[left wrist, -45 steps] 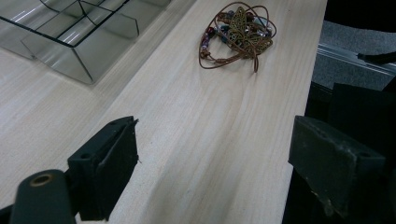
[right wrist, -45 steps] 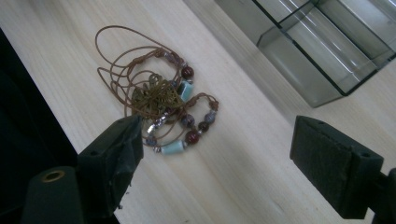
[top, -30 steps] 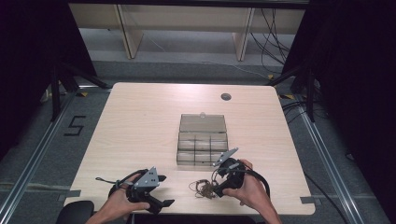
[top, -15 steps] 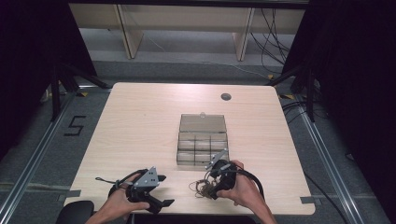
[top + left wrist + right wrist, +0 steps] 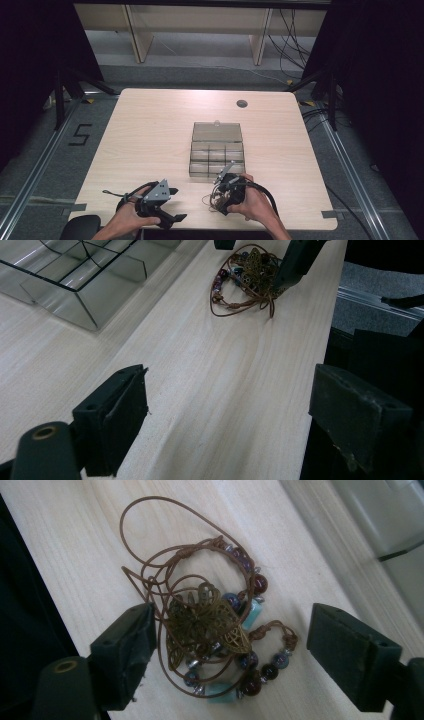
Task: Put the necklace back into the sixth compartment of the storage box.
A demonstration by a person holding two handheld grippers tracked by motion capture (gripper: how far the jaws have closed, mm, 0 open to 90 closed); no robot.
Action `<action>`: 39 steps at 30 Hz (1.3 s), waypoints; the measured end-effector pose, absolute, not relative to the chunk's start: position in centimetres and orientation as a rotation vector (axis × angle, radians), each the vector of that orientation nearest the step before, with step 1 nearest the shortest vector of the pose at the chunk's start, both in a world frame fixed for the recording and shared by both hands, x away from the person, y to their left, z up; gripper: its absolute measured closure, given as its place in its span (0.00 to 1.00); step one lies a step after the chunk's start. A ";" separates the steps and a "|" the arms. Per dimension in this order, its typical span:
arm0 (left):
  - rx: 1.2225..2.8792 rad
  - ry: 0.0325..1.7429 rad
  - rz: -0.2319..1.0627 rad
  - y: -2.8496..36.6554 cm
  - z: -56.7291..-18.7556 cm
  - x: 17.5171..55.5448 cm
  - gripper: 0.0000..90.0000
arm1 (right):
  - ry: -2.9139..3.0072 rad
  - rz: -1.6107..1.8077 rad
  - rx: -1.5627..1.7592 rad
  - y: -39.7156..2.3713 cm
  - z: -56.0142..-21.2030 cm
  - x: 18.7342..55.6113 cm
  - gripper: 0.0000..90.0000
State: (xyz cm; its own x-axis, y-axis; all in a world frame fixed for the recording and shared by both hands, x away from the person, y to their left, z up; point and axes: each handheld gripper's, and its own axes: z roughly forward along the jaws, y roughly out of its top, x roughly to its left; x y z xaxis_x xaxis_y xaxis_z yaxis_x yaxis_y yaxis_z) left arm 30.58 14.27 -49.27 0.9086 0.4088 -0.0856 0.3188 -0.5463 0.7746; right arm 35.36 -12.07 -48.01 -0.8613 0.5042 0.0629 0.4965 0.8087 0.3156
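One clear box (image 5: 217,150) sits on the bench (image 5: 150,135), a little toward the person's side of its middle. Its lid stands open on the far side, and the tray is split into small compartments; in the high view about three across can be made out, but the full count cannot be told. All that can be seen of them look bare.

One tangle of jewellery (image 5: 210,620) lies on the bench just nearer the person than the box, close to the near edge. It is a brown cord looped several times, strung with dark red, purple and pale blue-green beads, with one brass filigree butterfly in the middle. Whether it is one piece or two knotted together cannot be told.

There are two grippers, one in each hand. The right gripper (image 5: 227,652) hangs directly over the tangle, nearer the person than the box, its jaws spread wide with one on either side of the butterfly and cord. They are apart from the jewellery and grip nothing. From the left gripper view, one of its jaws reaches down beside the tangle.

The left gripper (image 5: 240,425) sits well to the left of the box near the bench's near edge, jaws wide apart over bare wood, holding nothing. One round hole (image 5: 242,104) is in the bench beyond the box.
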 end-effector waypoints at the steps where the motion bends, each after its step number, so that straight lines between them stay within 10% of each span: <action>1: 2.191 0.517 0.131 14.3 -49.3 30.6 0.17 | 2.965 0.507 0.820 -12.1 -48.0 35.4 0.25; 6: 2.189 0.517 0.128 14.3 -49.3 30.6 0.17 | 2.987 0.483 0.768 -11.8 -48.5 35.4 0.34; 14: 2.187 0.522 0.138 14.3 -49.2 30.6 0.17 | 3.040 0.487 0.639 -11.9 -48.0 35.5 0.83; 39: 2.193 0.501 0.150 14.4 -49.2 30.8 0.17 | 3.029 0.443 0.543 -11.7 -43.2 36.7 0.94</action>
State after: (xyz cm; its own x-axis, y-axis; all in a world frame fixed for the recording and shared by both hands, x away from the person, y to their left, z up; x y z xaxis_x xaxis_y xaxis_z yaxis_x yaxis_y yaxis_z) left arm 30.76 14.42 -49.20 0.9122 0.4042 -0.0668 0.3012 -0.5510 0.7783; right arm 36.67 -11.69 -43.20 -0.9385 0.3449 0.0181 0.3357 0.8984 0.2833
